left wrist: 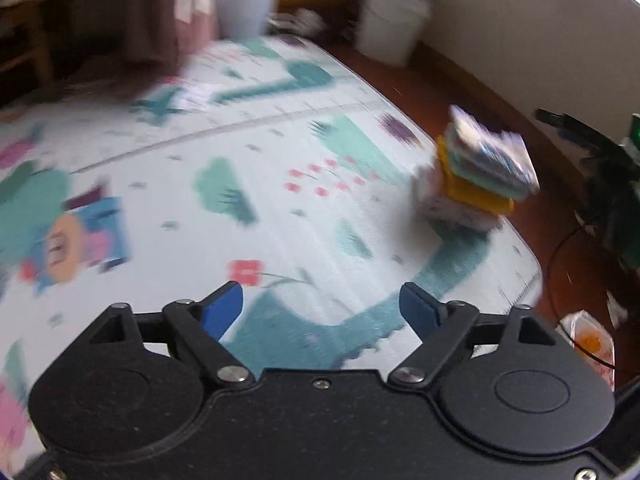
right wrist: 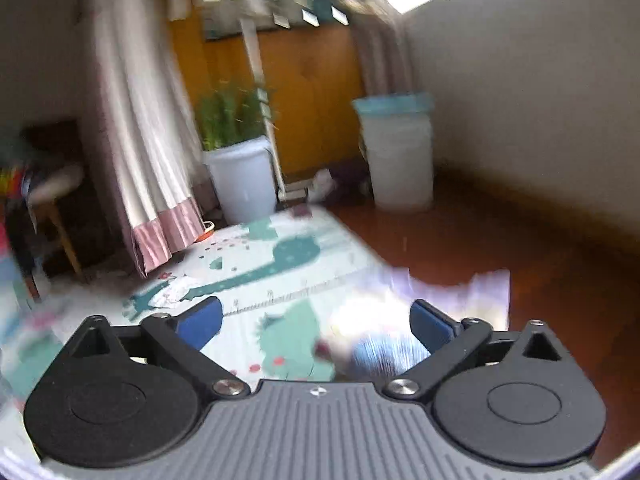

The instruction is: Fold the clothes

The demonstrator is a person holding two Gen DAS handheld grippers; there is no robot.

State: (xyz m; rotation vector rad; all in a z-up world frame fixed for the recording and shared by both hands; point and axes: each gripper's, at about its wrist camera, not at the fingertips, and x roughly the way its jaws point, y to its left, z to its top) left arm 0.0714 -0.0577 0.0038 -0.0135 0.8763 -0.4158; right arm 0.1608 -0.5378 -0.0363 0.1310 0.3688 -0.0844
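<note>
A stack of folded clothes (left wrist: 480, 176) stands at the right edge of the patterned play mat (left wrist: 280, 200): a white patterned piece at the bottom, a yellow one, teal ones, and a blue-and-white patterned piece on top. My left gripper (left wrist: 322, 306) hovers over the mat, open, with nothing between its blue pads. My right gripper (right wrist: 316, 322) is open too, and a blurred pale garment with a blue patch (right wrist: 400, 320) lies just beyond and below its right pad, not gripped. Both views are smeared by motion.
A white planter with green plants (right wrist: 242, 176) and a white bin with a teal lid (right wrist: 400, 152) stand at the mat's far end by a curtain (right wrist: 152, 184). Brown wooden floor (right wrist: 500, 248) runs along the wall. Cables and dark gear (left wrist: 600, 184) lie at the right.
</note>
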